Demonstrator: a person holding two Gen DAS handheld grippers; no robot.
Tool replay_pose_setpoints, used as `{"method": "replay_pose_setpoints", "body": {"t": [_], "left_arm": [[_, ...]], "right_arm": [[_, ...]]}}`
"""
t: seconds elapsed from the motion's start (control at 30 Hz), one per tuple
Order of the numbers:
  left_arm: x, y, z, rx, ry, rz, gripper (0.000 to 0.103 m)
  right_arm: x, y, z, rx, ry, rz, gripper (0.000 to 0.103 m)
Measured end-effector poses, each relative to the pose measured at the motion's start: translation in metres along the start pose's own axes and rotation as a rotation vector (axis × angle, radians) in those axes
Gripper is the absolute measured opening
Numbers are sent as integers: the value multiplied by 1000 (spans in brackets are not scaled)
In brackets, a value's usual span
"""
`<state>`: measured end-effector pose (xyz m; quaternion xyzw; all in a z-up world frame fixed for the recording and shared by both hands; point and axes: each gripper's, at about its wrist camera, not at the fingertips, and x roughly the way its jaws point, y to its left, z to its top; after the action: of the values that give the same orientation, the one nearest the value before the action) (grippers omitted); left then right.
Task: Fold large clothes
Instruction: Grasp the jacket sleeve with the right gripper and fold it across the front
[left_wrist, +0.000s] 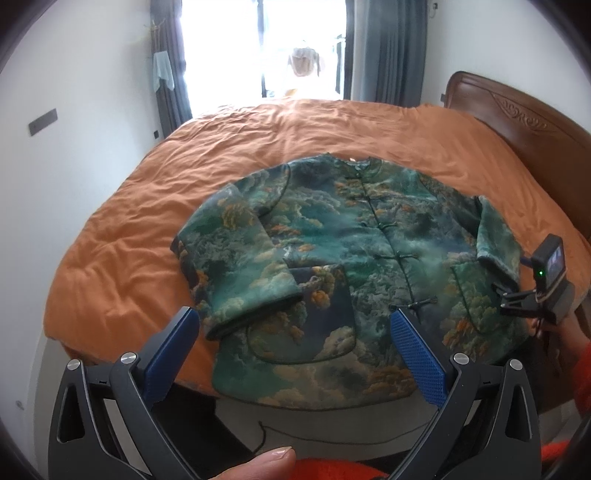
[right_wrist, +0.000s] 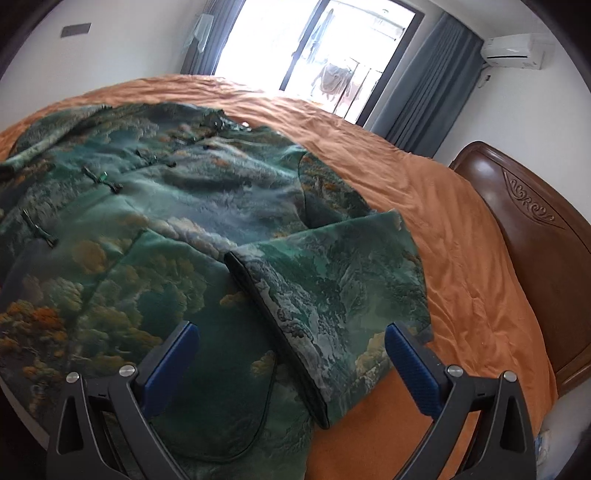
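Note:
A green jacket (left_wrist: 332, 251) printed with clouds and orange trees lies face up on the bed, knot buttons fastened down its front. Its left sleeve (left_wrist: 236, 258) is folded in over the body. My left gripper (left_wrist: 295, 325) hovers open above the jacket's hem, holding nothing. In the right wrist view the jacket (right_wrist: 155, 229) fills the left half, and its right sleeve (right_wrist: 332, 280) lies bent back with the dark cuff toward me. My right gripper (right_wrist: 291, 339) is open just above that cuff, empty. The right gripper's camera mount (left_wrist: 546, 280) shows at the jacket's right side.
An orange bedspread (left_wrist: 258, 140) covers the bed. A carved wooden headboard (right_wrist: 535, 229) stands on the right. Grey curtains (right_wrist: 424, 81) flank a bright window at the far side. White walls close in on the left. A thumb (left_wrist: 266, 461) and a red sleeve (left_wrist: 580, 376) show at the bottom.

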<state>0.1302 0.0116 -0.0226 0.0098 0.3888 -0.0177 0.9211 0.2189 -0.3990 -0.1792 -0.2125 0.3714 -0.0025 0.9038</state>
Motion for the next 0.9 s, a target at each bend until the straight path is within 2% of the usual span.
{"method": "replay_pose_setpoints", "body": {"t": [0.07,0.1,0.17,0.2,0.23,0.3,0.4,0.53,0.67,0.77,0.8,0.9], "left_arm": [[4,2,-1,-7,16,11,103],[5,3,-2,-11,25,15,103],[10,4,-2,-18,47,20,103],[13,3,-3,-20,59,21,103],[15,4,-2,-20,67,20,103],[17,1,-1,-15,78,16,103],[19,-6,2,6,79,9,103],[21,-17,7,23,75,-15,103],[20,-24,10,35,66,-28,103],[21,-24,10,46,67,-10,103],[23,-23,10,46,70,-1,103],[30,-15,10,28,93,9,103]], "right_arm": [[22,-3,-4,-1,41,23,101],[29,-5,-5,9,54,45,95],[37,-12,-8,52,66,102,71],[39,-17,-9,82,76,134,47],[39,-23,-9,109,84,139,29],[31,-37,-9,173,72,148,11],[7,-77,-5,302,17,110,9],[-20,-153,-6,467,-54,25,9],[-26,-226,-14,557,-51,-112,9],[-24,-274,-34,617,5,-246,20],[-25,-284,-41,629,21,-285,29],[-35,-300,-59,640,57,-422,42]]}}
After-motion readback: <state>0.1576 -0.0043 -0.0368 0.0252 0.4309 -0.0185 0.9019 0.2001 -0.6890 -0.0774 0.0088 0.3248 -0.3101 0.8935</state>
